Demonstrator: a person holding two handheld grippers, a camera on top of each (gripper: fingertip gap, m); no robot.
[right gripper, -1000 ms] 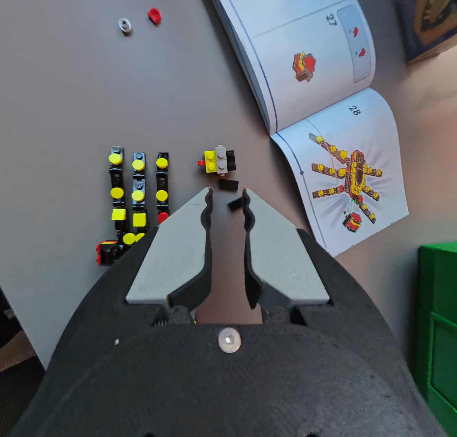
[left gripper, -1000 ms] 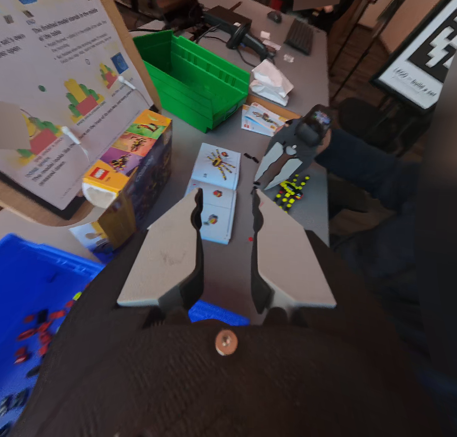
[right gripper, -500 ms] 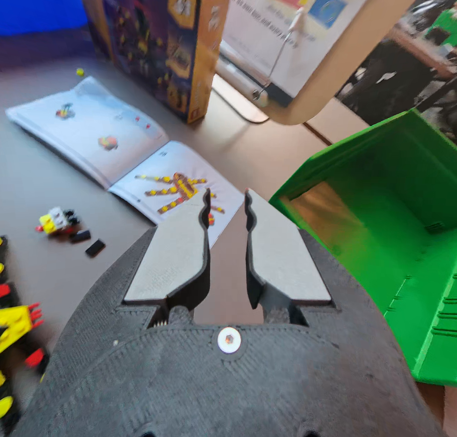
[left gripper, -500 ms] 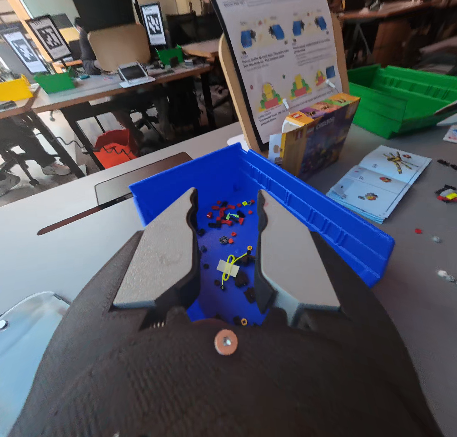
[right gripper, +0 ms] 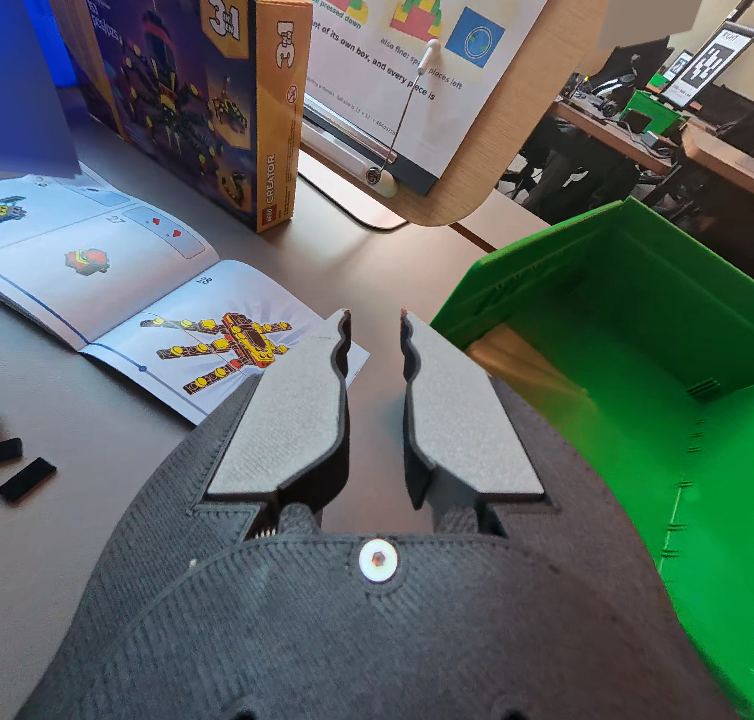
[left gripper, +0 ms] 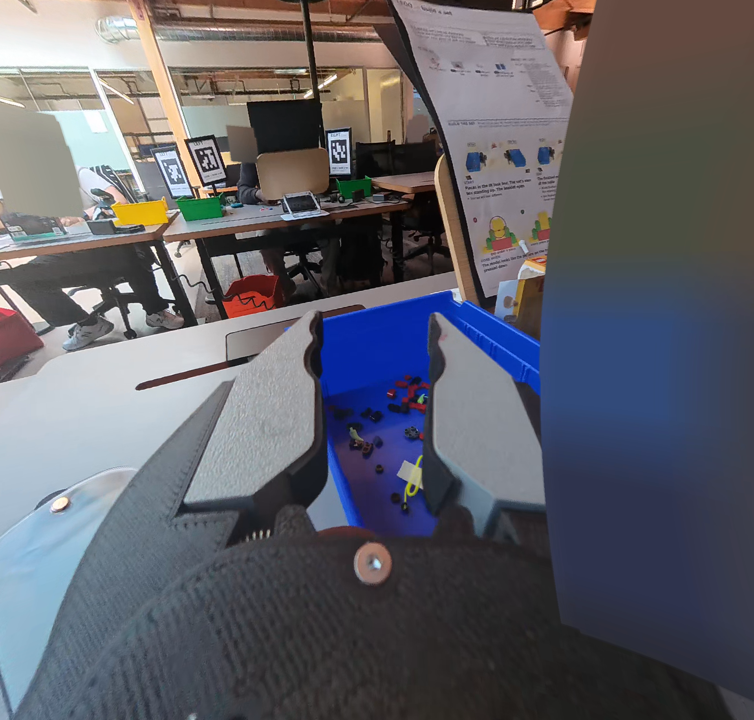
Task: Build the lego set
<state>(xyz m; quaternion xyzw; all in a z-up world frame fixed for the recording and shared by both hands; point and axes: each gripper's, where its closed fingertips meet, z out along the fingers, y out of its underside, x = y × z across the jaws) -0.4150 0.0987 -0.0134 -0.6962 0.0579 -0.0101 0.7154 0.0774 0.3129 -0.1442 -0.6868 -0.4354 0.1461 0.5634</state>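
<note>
— Both grippers swung up. Where now?
— Left gripper (left gripper: 373,333) hangs wide open and empty over the blue bin (left gripper: 495,339); loose pieces (left gripper: 402,394) lie below. Right gripper (right gripper: 374,319), slightly open and empty, tilts by the booklet (right gripper: 122,292).

Printed writing marks the purple-and-orange set box (right gripper: 183,88) standing on the bench (right gripper: 367,260), the open booklet (right gripper: 122,292) with numbered pages before it, the poster (right gripper: 408,48) clipped to a wooden board, and marker signs (left gripper: 208,162) on distant desks.
</note>
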